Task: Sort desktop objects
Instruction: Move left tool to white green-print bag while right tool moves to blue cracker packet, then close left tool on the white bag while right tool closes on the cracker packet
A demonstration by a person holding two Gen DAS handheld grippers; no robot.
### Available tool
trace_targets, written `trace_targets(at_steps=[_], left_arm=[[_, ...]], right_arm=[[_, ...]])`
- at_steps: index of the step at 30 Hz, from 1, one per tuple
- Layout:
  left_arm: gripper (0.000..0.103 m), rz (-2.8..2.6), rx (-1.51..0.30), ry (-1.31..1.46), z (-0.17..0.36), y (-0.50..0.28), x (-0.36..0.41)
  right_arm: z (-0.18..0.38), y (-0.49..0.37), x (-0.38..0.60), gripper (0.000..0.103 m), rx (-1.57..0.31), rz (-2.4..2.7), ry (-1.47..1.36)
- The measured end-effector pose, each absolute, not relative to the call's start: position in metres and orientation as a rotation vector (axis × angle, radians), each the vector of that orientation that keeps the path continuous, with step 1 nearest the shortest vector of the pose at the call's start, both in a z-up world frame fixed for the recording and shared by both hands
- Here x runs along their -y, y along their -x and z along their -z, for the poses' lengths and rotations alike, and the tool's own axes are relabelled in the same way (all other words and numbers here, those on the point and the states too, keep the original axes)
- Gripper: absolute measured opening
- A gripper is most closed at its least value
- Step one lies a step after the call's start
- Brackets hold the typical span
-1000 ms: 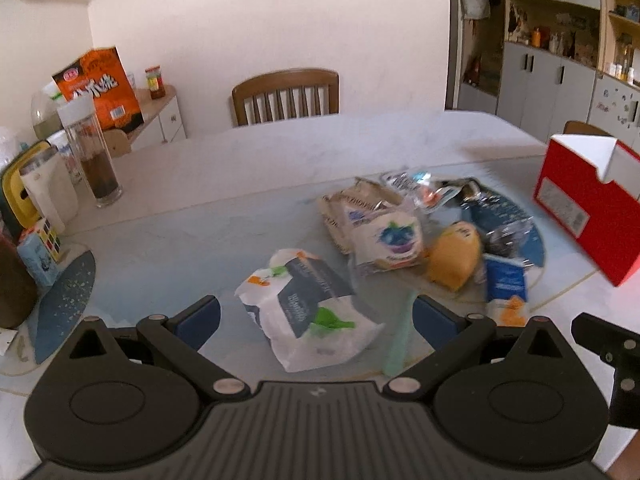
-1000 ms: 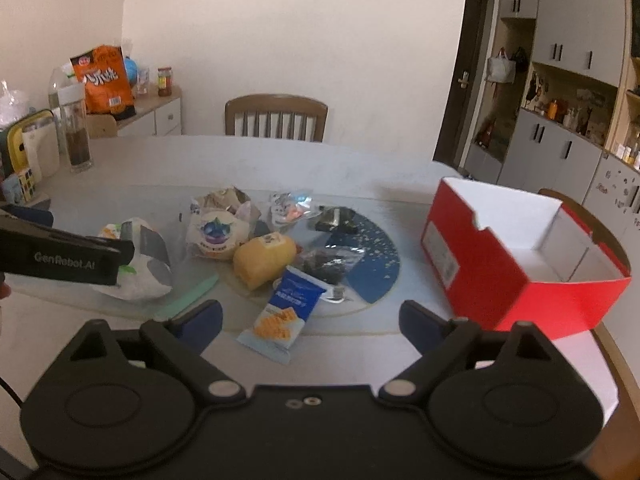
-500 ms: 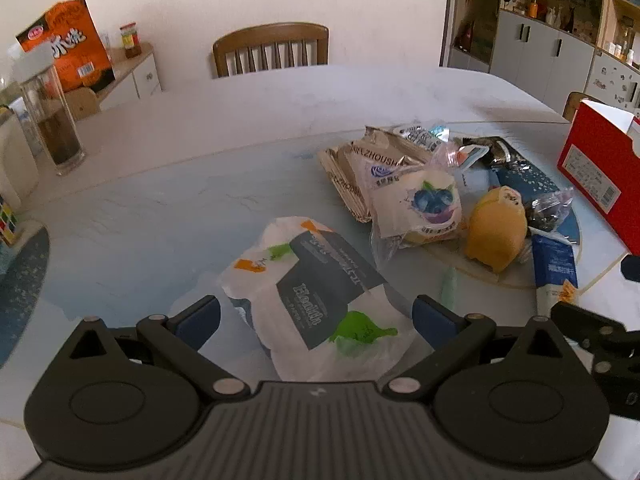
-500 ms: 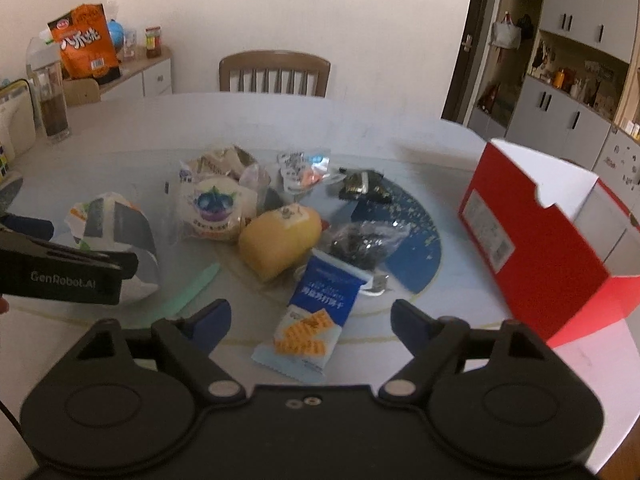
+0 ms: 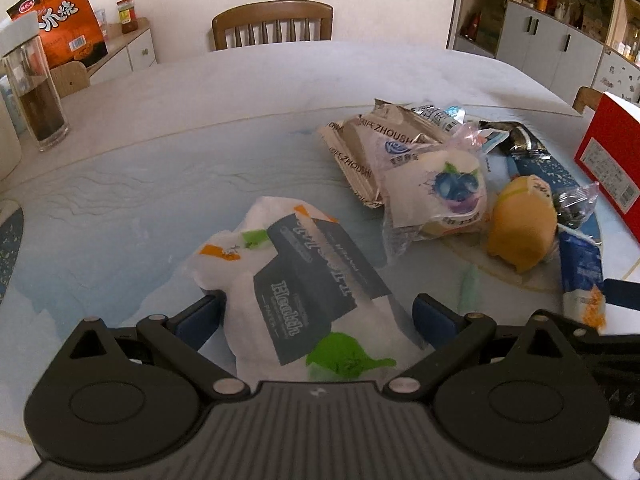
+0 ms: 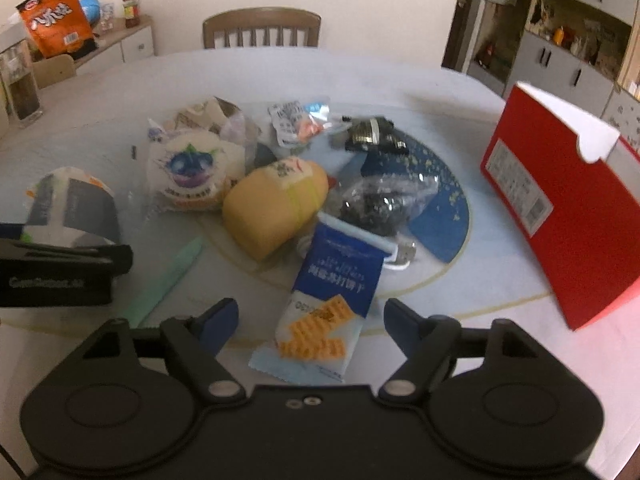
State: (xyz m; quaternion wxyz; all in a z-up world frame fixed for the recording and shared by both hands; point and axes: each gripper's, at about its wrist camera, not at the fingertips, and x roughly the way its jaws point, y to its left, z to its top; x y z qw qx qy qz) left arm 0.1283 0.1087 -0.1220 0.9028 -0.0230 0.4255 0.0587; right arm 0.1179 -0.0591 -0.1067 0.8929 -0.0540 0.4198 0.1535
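Observation:
My left gripper is open, its fingers on either side of a white tissue pack with a dark label and green marks. My right gripper is open over the near end of a blue cracker packet. Behind it lie a yellow bun, a blueberry bread bag, a clear bag of dark snacks and more wrapped snacks. An open red box stands at the right. The tissue pack shows at the left of the right wrist view behind the left gripper's body.
A green flat strip lies on the table between the grippers. A glass jar, an orange snack bag and a side cabinet stand at the far left. A wooden chair is behind the table. Cupboards line the right wall.
Both grippers have moved forward and down. The left one now straddles the tissue pack; the right one has closed in on the blue cracker packet. Both stay open.

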Motion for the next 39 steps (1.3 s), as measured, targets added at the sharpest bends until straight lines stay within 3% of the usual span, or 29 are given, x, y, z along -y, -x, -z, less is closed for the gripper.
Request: trace_targets(at_steps=[4,8,20,28,39], left_arm=[[0.102,-0.116,-0.875,0.032,0.123,-0.129,-0.111],[0.100,-0.107,-0.876,0.026,0.122,-0.130,-0.114],[0.082,-0.054,-0.885,0.067,0.112,-0.125,-0.129],[0.070,-0.032,-0.882,0.069,0.102,-0.120,-0.136],[0.069,-0.018,-0.839,0.020,0.080,-0.107,-0.136]], right_arm=[[0.108,-0.123,0.061,0.076,-0.874,-0.318,0.105],[0.105,-0.125,0.061,0.061,-0.884,-0.328,0.100],[0.090,-0.125,0.064,0.040,-0.899,-0.317,0.137],[0.080,-0.124,0.070,0.036,-0.902,-0.311,0.127],[0.060,-0.116,0.092,0.036,-0.890,-0.296,0.097]])
